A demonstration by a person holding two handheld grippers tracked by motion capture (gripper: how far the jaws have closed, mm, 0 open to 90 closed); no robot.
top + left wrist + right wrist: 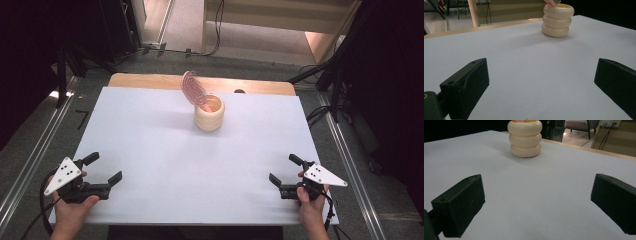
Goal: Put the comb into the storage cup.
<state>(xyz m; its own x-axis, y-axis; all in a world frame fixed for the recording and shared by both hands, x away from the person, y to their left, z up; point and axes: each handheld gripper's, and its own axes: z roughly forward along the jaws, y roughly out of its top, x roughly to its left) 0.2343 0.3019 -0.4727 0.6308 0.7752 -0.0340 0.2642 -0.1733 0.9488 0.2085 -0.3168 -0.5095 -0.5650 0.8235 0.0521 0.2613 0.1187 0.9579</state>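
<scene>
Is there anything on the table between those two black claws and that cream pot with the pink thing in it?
Nothing visible: bare white table lies between the left gripper, the right gripper and the cream pot.

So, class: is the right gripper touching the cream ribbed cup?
Apart. The high view shows the right gripper near the table's front edge, with bare white table between it and the cream ribbed cup; the right gripper view shows the same gap.

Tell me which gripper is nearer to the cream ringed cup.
Right, narrowly. The right gripper sits at the near right corner, the left gripper at the near left, both well short of the cup.
</scene>
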